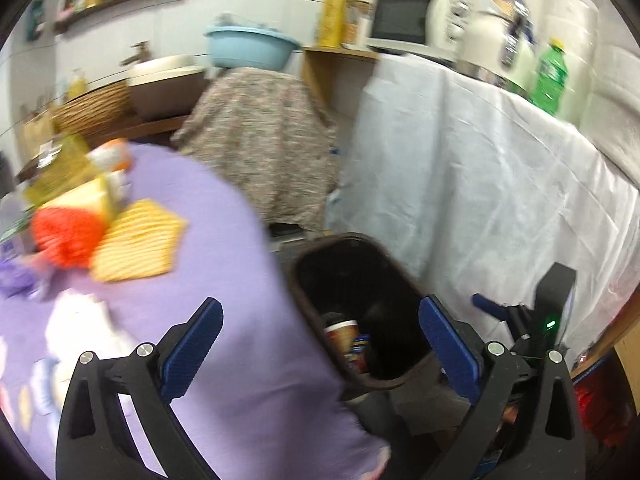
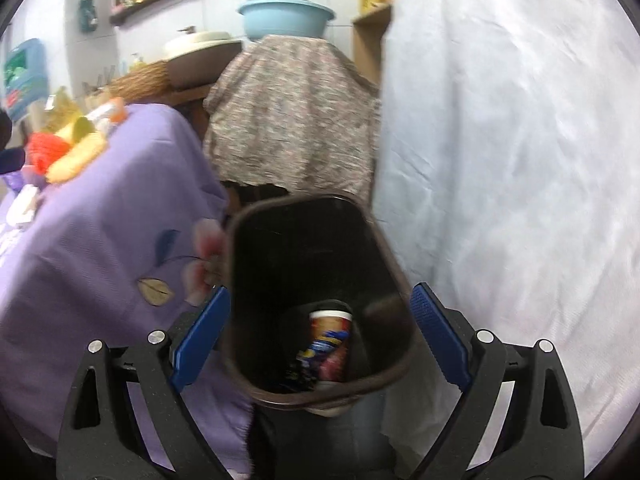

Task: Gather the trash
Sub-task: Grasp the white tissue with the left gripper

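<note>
A dark brown trash bin (image 1: 298,280) (image 2: 236,264) stands on the floor between a purple-clothed table and a white-draped counter. A red printed paper cup (image 1: 342,330) (image 2: 330,344) lies inside it with other dark wrappers. My left gripper (image 1: 320,344) is open and empty, over the table edge and the bin. My right gripper (image 2: 320,332) is open and empty, directly above the bin's mouth; it also shows at the lower right of the left wrist view (image 1: 520,316). White crumpled paper (image 1: 80,328) lies on the purple tablecloth (image 1: 224,264) near the left fingers.
On the table sit a yellow ridged cloth (image 1: 138,242), a red scrubber (image 1: 66,236), a yellow box and bottles. A floral-covered stand (image 1: 260,136) with a blue basin (image 1: 250,46) is behind the bin. The white-draped counter (image 1: 480,168) holds a green bottle (image 1: 550,76) and a microwave.
</note>
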